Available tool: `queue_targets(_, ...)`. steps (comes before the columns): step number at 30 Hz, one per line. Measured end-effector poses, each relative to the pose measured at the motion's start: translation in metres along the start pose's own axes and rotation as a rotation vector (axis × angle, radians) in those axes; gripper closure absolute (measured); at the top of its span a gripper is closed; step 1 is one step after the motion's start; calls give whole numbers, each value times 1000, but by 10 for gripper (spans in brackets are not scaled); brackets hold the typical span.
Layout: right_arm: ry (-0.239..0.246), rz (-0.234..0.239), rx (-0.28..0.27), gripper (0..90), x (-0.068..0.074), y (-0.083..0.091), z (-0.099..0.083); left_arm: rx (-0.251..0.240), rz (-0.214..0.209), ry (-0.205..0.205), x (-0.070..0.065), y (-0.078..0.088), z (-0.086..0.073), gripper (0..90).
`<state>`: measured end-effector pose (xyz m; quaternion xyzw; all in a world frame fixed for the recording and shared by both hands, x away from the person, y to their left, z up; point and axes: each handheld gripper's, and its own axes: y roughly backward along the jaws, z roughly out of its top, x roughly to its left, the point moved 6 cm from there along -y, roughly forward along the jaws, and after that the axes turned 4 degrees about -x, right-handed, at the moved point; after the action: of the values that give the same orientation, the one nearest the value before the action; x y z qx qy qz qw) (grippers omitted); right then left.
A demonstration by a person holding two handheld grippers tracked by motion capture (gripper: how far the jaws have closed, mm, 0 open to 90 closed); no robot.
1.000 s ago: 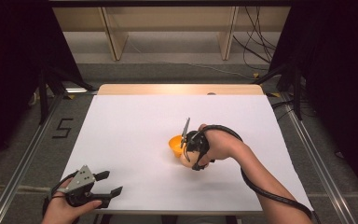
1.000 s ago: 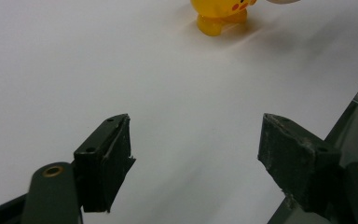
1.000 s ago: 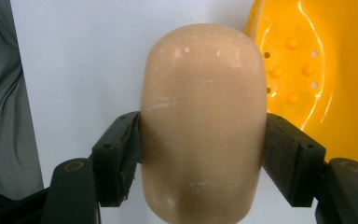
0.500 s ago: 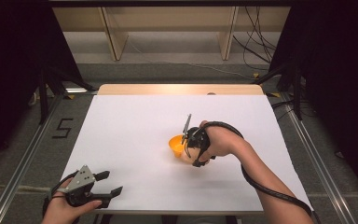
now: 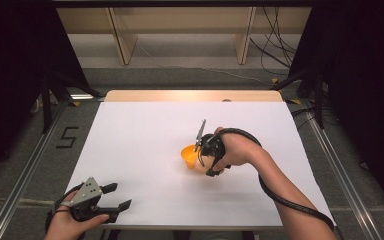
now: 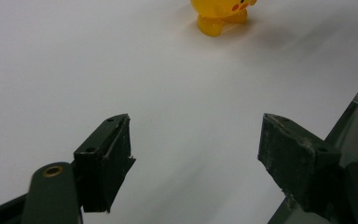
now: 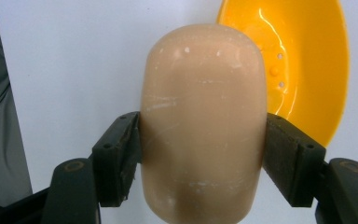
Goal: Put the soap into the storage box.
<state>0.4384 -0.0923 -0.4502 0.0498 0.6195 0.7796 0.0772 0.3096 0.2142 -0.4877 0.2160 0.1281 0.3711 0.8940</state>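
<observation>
The right gripper (image 7: pixel 200 154) is clamping a tan loaf (image 7: pixel 203 126) just beside the bowl (image 7: pixel 303 60) — probably to drop it in. The left gripper (image 6: pixel 196 154) is idling well away from the bowl, jaws apart — nothing between them.

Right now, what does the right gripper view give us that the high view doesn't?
Right gripper view alone: the jaws pressed on both sides of a tan rounded block, with small holes in the orange bowl beside it.
High view alone: the left gripper open near the table's front edge, the person's forearms, and the shelving beyond the white table.
Both: orange bowl, right gripper, white tabletop.
</observation>
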Motion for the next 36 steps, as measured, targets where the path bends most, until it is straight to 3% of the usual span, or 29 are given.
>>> queue_targets(1, 2, 4, -4, 339, -1, 0, 0, -5, 0, 17, -1, -1, 0, 251)
queue_targets(2, -22, -6, 1, 339, 0, 1, -1, 1, 0, -1, 0, 0, 0, 251)
queue_targets(3, 2, 2, -9, 339, -1, 0, -1, 1, 0, -1, 0, 0, 0, 251)
queue_targets(4, -23, -8, -8, 339, 0, 0, -1, 0, 0, 1, 0, 0, 0, 251)
queue_targets(5, 4, -3, -14, 339, -2, 0, -1, -1, 1, 1, 0, 0, 0, 251)
queue_targets(6, -27, -4, -9, 339, -1, 0, -2, 0, 0, 1, 0, 0, 0, 251)
queue_targets(8, -14, -1, -26, 339, -3, -1, -1, -1, 1, 2, 0, 0, 0, 251)
queue_targets(12, -51, -11, -28, 339, -2, 1, -2, 2, -4, 0, 0, 0, 0, 251)
queue_targets(14, -30, -9, -39, 339, -4, 0, -1, 2, -3, 1, 0, 0, 0, 251)
queue_targets(18, -55, -20, -45, 340, -5, 1, -2, 0, 1, 1, 0, 0, 0, 251)
queue_targets(19, -37, -16, -53, 339, -5, 1, -2, 1, -2, 0, 0, 0, 0, 251)
queue_targets(21, -41, -21, -57, 339, -6, 1, -2, -4, -4, 29, -2, -1, 0, 251)
queue_targets(23, -27, -21, -71, 339, -7, 0, -2, -4, -5, 8, 0, -1, 0, 251)
queue_targets(24, -59, -31, -60, 339, -6, 1, -3, -4, -5, 8, 0, -1, 0, 251)
queue_targets(26, -39, -29, -72, 339, -8, 1, -3, -4, -5, 8, -1, -1, 0, 251)
queue_targets(27, -62, -34, -67, 339, -7, 2, -3, -3, -5, 7, 0, -1, 0, 251)
queue_targets(30, -49, -37, -82, 339, -8, 1, -2, -3, -6, 32, -2, -1, -1, 251)
queue_targets(36, -72, -51, -98, 339, -8, 2, -2, -4, -5, 32, -2, -1, -1, 251)
